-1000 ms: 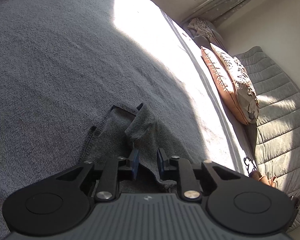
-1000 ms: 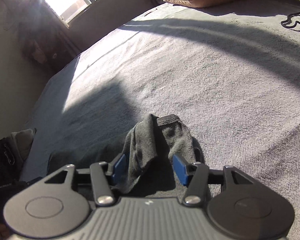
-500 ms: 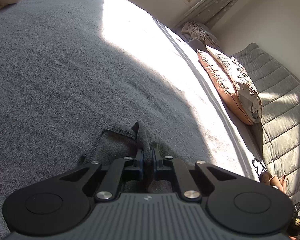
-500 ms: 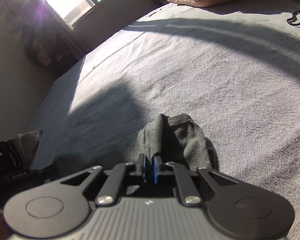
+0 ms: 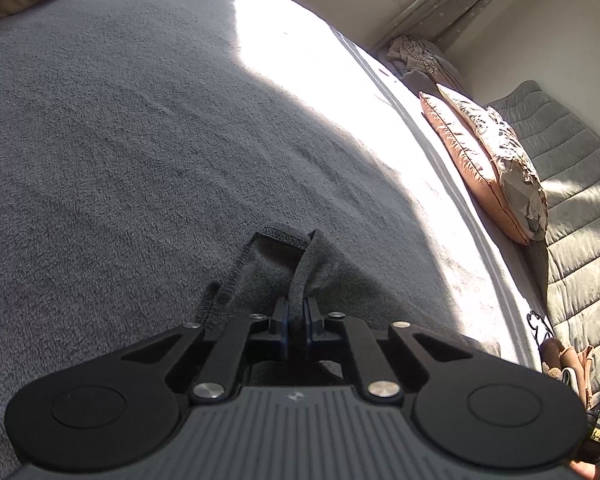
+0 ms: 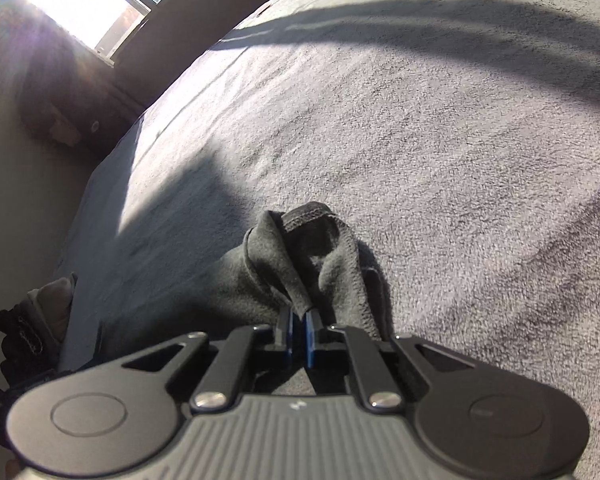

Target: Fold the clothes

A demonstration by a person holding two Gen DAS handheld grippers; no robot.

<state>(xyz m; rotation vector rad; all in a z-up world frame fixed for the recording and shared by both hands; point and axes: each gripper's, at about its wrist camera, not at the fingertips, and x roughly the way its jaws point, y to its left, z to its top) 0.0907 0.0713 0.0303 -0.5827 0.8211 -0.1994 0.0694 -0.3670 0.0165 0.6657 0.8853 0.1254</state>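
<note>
1. Left gripper (image 5: 295, 309): your jaws are pinched together on a raised fold of the dark grey fleece garment (image 5: 260, 276), just behind its stitched hem. The grip near the edge suggests you mean to lift that corner.
2. Right gripper (image 6: 299, 319): likewise clamped on a bunched ridge of the same grey cloth, close under a stitched edge. With both corners taken you can probably raise the piece evenly.
3. Garment: it lies crumpled on the grey plush bedspread (image 5: 112, 148), directly in front of both grippers, part in shadow. It is not yet spread or folded.
4. Surroundings, left view: orange-and-patterned pillows (image 5: 488, 160) leaning by a quilted grey cover (image 5: 572, 200), well apart from the work.
5. Surroundings, right view: a sunlit window (image 6: 84, 0); a dark bundle (image 6: 28, 332) off the bed's edge, too unclear to name.
</note>
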